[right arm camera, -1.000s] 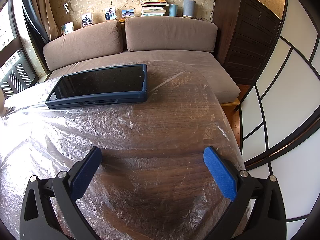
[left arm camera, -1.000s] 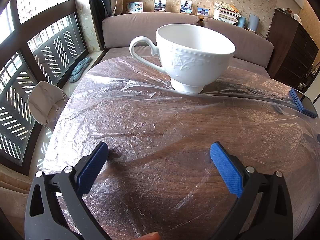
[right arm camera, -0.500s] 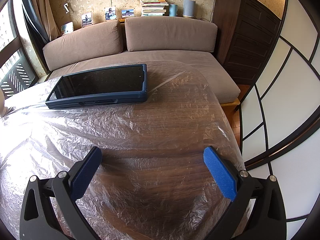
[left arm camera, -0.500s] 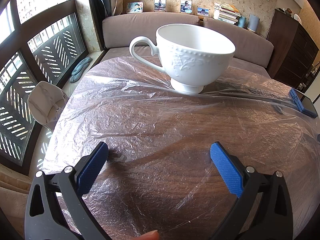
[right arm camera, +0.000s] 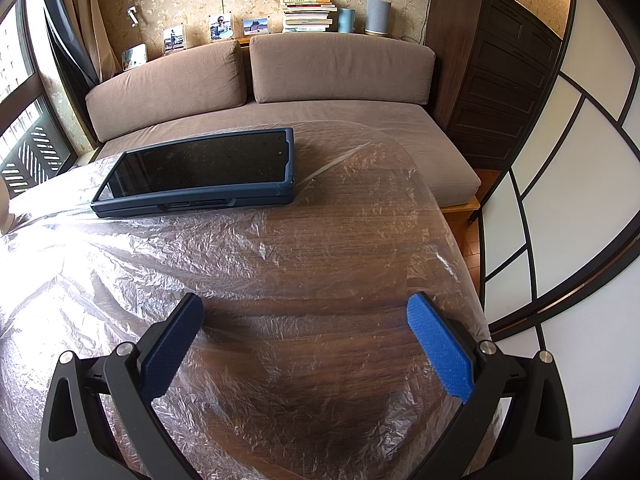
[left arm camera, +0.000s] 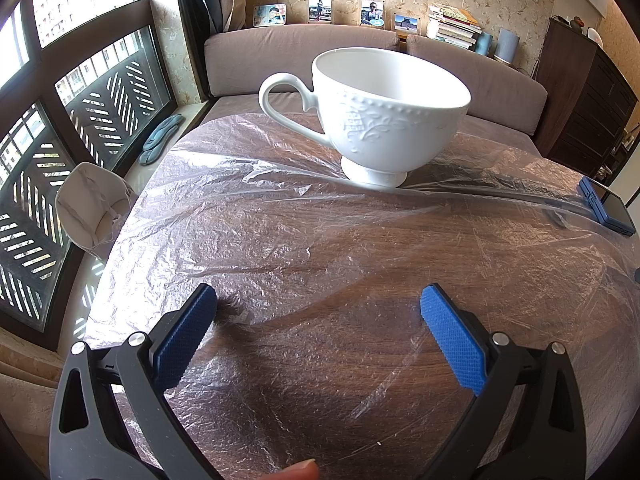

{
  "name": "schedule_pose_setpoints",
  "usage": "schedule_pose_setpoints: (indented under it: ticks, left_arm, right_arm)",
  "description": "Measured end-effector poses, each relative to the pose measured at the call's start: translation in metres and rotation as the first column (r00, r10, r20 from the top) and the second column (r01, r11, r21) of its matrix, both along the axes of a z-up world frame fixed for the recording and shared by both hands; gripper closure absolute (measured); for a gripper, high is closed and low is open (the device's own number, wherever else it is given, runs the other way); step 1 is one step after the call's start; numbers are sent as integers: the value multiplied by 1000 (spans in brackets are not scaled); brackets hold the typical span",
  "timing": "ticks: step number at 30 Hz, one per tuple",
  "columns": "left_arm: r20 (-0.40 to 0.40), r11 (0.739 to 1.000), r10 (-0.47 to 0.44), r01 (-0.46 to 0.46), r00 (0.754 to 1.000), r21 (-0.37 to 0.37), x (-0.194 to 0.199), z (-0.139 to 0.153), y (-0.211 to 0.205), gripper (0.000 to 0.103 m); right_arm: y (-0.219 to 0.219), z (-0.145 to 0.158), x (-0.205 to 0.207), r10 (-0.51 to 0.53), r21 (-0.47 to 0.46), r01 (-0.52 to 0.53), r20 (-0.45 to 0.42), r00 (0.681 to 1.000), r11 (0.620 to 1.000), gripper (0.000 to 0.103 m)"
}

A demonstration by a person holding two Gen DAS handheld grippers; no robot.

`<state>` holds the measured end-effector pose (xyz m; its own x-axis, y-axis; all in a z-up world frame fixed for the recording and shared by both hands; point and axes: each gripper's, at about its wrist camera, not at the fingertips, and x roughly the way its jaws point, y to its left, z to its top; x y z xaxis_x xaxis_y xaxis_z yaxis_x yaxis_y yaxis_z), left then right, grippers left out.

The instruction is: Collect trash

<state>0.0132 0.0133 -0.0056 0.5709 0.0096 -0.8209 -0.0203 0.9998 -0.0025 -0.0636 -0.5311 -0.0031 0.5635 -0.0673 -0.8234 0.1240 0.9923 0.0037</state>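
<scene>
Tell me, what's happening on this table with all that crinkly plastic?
A person holds two grippers over a wooden table covered by a thin clear plastic sheet. The left gripper and right gripper are both open, holding nothing. A white embossed teacup and a dark tablet in a blue case sit on the sheet.

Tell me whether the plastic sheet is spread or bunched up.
Spread: the plastic sheet lies flat over the table, wrinkled, under the cup and tablet.
</scene>
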Motion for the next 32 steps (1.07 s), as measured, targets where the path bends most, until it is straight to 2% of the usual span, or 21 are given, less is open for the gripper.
schedule_pose_setpoints:
  ticks: [32]
  left_arm:
    - [-1, 1000, 4, -4, 1000, 1, 3, 0, -2, 1]
  right_arm:
    - [0, 0, 0, 0, 0, 0, 0, 1000, 1000, 4]
